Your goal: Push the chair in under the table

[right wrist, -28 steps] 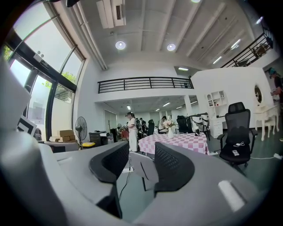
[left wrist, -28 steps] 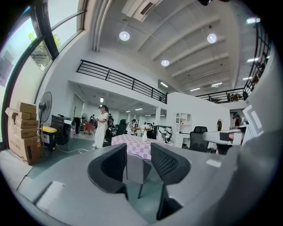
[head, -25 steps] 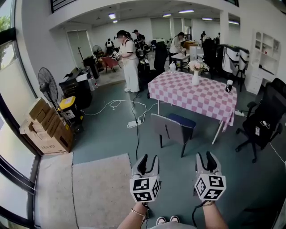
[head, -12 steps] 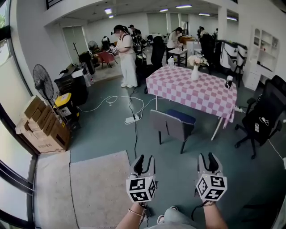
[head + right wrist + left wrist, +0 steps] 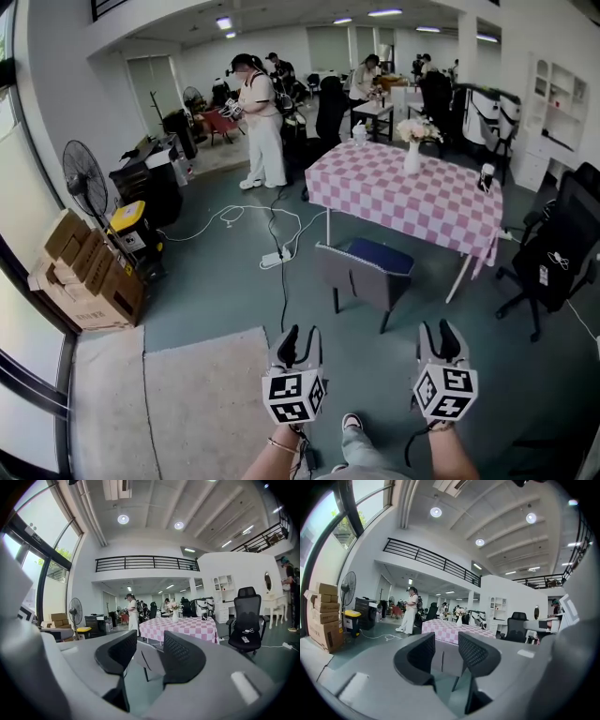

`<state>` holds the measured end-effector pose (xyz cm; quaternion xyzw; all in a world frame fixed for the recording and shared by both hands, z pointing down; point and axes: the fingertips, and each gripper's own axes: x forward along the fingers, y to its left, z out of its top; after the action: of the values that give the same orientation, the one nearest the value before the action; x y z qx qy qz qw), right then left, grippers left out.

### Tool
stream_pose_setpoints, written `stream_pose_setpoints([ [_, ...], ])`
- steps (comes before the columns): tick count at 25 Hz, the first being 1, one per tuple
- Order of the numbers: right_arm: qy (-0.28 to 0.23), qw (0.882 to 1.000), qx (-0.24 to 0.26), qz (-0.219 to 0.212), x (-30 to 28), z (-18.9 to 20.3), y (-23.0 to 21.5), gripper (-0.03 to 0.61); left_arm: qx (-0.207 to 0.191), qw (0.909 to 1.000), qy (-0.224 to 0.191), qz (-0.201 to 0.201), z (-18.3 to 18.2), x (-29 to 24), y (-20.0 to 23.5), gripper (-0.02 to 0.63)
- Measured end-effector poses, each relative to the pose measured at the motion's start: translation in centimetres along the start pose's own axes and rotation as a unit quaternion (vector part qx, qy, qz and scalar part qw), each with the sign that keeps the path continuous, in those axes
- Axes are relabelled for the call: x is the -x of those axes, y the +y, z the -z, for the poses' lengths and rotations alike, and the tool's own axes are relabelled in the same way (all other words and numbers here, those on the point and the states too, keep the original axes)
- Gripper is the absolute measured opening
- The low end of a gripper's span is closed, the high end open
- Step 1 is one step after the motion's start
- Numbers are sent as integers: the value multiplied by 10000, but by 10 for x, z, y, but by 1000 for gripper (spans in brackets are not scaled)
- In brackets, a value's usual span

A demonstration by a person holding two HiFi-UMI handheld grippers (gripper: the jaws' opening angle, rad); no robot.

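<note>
Holds nothing in left gripper, jaws half apart after just closing a little; nothing in right gripper, jaws wider. Stands well short of chair, back nearest, drawn out from table. May skew it into a table leg if pushed unevenly.

Grey-green floor, pale rug, cardboard boxes, standing fan, black office chair, tall windows
</note>
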<state>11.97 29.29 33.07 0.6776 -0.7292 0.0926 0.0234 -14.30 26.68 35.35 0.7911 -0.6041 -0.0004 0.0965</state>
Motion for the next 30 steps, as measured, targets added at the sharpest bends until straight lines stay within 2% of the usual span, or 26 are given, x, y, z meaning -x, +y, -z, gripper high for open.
stream_pose_setpoints([
  [16, 42, 10000, -60, -61, -185, -41, -49, 163, -82, 10000, -47, -13, -41, -193, 17, 143],
  [25, 29, 9998, -128, -117, -248, -52, -59, 163, -245, 9996, -57, -101, -57, -252, 32, 143],
  [30, 91, 9999, -138, -8, -273, -49, -61, 163, -264, 9996, -14, -24, -55, -279, 40, 143],
])
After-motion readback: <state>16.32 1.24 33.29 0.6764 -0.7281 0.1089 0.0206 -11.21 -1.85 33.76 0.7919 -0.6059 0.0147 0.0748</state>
